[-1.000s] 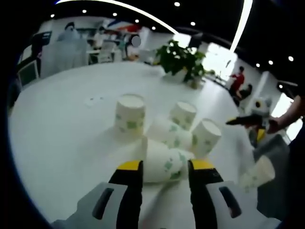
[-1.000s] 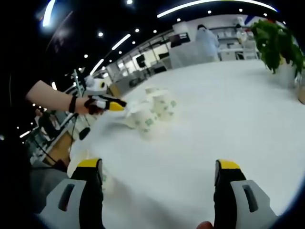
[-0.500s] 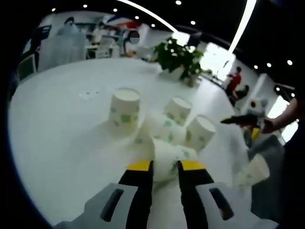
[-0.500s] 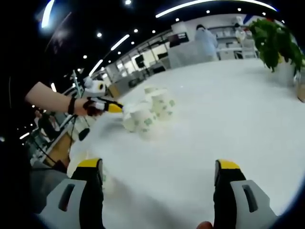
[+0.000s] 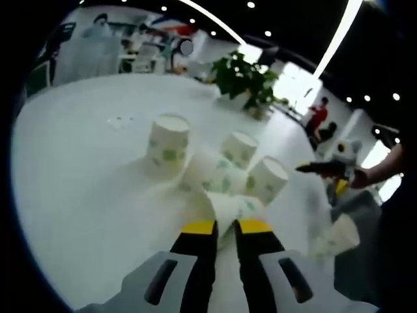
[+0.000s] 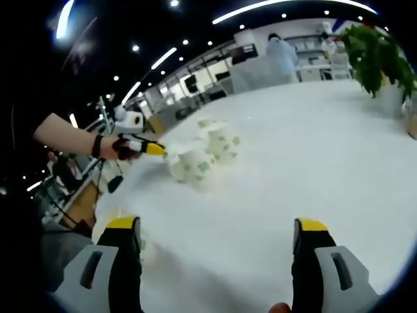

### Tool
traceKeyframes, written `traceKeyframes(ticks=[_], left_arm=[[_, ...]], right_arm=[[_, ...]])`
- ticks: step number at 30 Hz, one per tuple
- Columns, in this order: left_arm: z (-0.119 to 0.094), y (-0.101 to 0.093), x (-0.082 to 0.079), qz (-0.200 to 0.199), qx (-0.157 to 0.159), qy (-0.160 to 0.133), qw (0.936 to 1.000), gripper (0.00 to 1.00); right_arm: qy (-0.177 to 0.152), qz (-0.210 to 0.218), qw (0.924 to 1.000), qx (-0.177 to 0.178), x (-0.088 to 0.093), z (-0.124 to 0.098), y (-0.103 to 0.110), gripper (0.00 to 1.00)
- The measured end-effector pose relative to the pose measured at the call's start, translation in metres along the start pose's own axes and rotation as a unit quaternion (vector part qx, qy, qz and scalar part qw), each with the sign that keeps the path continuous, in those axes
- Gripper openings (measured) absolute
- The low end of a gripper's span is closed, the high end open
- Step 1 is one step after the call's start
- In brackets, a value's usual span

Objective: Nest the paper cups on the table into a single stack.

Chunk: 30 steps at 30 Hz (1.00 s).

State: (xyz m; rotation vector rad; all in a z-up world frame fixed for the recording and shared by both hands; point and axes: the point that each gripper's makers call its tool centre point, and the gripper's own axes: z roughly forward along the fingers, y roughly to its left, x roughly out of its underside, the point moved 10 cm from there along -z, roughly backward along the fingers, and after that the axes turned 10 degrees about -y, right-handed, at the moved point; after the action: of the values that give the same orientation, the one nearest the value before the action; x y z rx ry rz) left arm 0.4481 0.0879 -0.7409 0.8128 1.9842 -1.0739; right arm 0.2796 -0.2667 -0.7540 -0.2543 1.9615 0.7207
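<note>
Several white paper cups with green prints sit clustered on the white table. In the left gripper view, my left gripper is shut on the nearest cup, which lies on its side with its wall pinched between the yellow tips. Behind it stand upside-down cups, and another cup lies among them. A lone cup rests near the table's right edge. My right gripper is open over bare table, far from the cluster. The left gripper touches that cluster.
A potted plant stands at the table's far side. The right gripper, held by a hand, hovers off the table's right edge. The lone cup sits by my right gripper's left jaw. People and desks fill the background.
My left gripper's jaws have come together on the lying cup, from wide apart to nearly touching. The right gripper has stayed open and still.
</note>
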Motion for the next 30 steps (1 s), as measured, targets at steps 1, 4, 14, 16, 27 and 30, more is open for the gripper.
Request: traceKeyframes(ticks=[1,4,14,16,27,30], left_arm=[[0.0,0.0,0.0,-0.002,0.001,-0.002,1.0,0.08],[-0.002,-0.002,0.0,-0.007,0.004,-0.004,1.0,0.07],[-0.007,-0.009,-0.002,0.0,0.012,-0.004,0.9999,0.0],[-0.009,-0.009,-0.002,0.004,0.009,-0.003,0.9999,0.0],[-0.015,-0.013,-0.003,0.003,0.001,0.0,1.0,0.0],[-0.017,-0.015,-0.004,0.004,0.0,0.002,1.0,0.0]], right_arm=[[0.0,0.001,1.0,0.0,0.0,0.0,0.0,0.95],[-0.001,0.002,1.0,0.001,0.0,0.0,0.0,0.95],[-0.002,0.001,1.0,-0.003,-0.001,0.001,0.003,0.95],[-0.002,-0.001,1.0,-0.003,-0.002,0.001,0.003,0.95],[-0.009,-0.003,0.9999,-0.006,-0.004,-0.001,0.006,0.95],[-0.013,-0.004,0.9999,-0.006,-0.006,-0.002,0.006,0.95]])
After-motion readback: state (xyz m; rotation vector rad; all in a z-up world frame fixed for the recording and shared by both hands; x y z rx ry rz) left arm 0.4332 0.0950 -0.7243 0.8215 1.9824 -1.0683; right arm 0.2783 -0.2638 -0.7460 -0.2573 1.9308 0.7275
